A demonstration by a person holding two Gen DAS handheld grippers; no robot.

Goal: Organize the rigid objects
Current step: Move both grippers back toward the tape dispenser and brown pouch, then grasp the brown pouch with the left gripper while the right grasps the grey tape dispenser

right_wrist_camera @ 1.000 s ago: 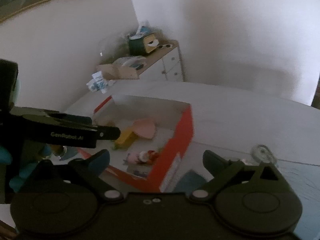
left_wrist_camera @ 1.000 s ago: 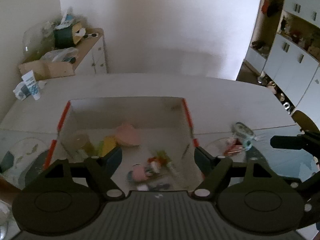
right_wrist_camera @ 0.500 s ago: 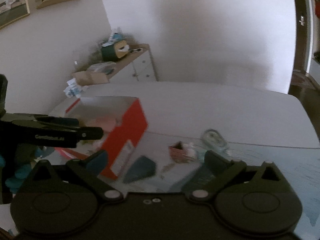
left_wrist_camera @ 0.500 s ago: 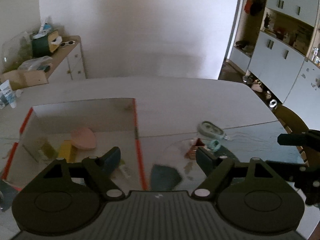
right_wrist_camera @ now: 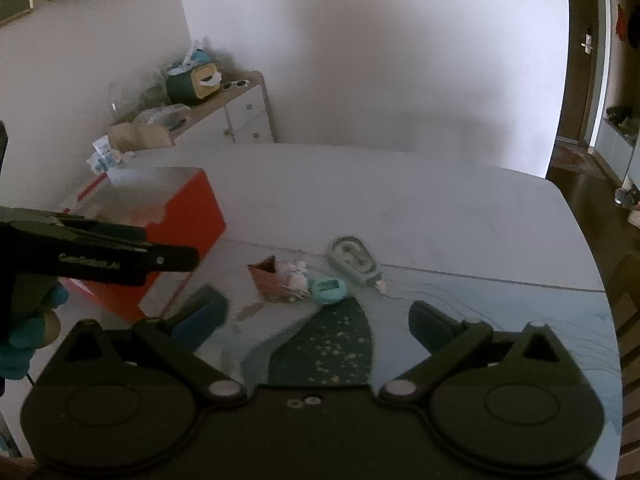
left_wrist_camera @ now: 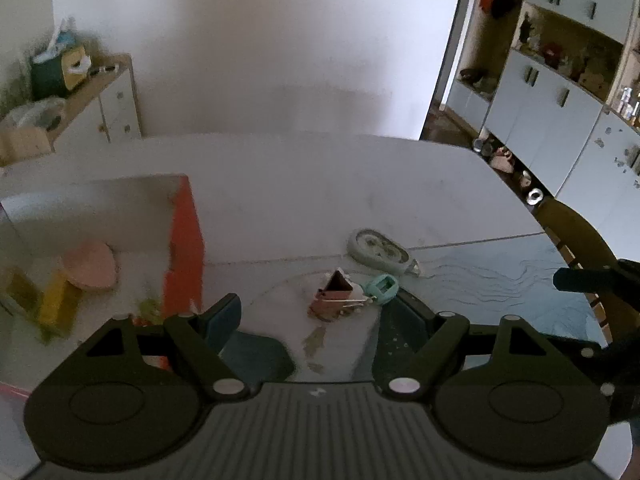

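- The left tongs (left_wrist_camera: pixel 310 316) stand wide open with nothing between the pads, tilted down at the small cluster of loose items on the desk (left_wrist_camera: pixel 320 184); that spread suits taking whichever piece comes next.
- The right tongs (right_wrist_camera: pixel 316 320) are open and empty too, aimed at the same cluster.
- The cluster lies just right of the red-sided box (left_wrist_camera: pixel 184 248): a brown triangular piece (left_wrist_camera: pixel 334 294) touches a teal round gadget (left_wrist_camera: pixel 383 288), and a pale oval correction-tape dispenser (left_wrist_camera: pixel 378 249) sits just behind them (still outside the box, so likely the remaining work).
- Inside the box a pink heart-shaped thing (left_wrist_camera: pixel 92 266) and a yellow block (left_wrist_camera: pixel 56 306) already rest, which is probably why the box stays within easy reach.
- Compared with a second ago, both views have swung off the box's interior toward the loose cluster, which now sits central and closer; the left tongs are about as wide as then.
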